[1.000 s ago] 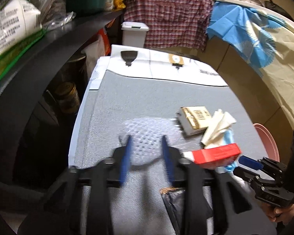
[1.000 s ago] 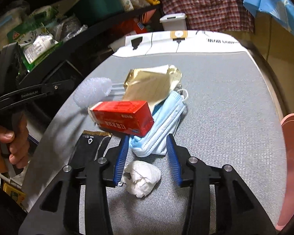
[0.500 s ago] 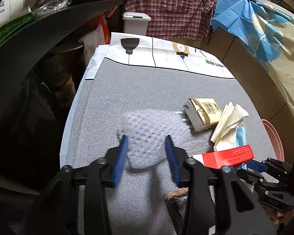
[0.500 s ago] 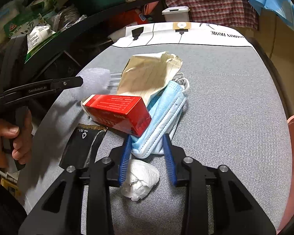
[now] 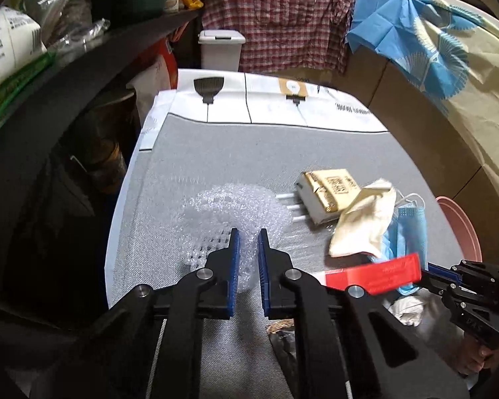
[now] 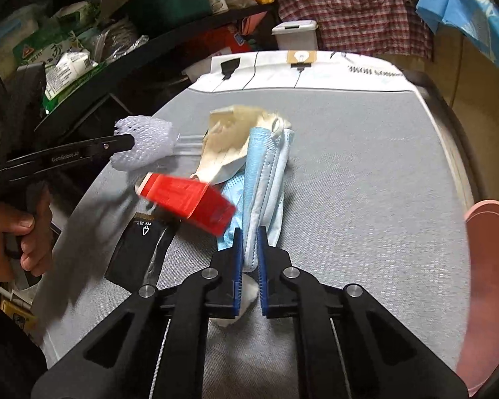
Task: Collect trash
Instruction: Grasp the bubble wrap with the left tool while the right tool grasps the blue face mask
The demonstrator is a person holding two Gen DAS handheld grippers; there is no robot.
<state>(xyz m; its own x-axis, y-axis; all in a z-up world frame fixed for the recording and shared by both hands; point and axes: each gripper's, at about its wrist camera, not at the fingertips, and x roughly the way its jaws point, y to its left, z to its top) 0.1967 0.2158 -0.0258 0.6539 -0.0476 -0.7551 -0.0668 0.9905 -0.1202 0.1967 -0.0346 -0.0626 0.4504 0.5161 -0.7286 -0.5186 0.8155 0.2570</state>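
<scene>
- While both my claws have just been closing, my left gripper [image 5: 249, 244] pinches the white foam net [image 5: 229, 212] and my right gripper [image 6: 249, 242] clamps the blue face mask [image 6: 266, 179].
- A red box [image 6: 189, 201] lies tilted against the mask, crowding my right claw.
- Beside them on the grey table [image 6: 366, 166] lie a beige wrapper [image 6: 226, 139], a black packet [image 6: 136, 249] and a tissue wad [image 6: 246, 289].

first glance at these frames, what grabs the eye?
Both claws have just been closing on trash: the left claw pinches the white foam net, the right claw the blue face mask. Beside the mask, a blurred red box tilts over a black wrapper.
</scene>
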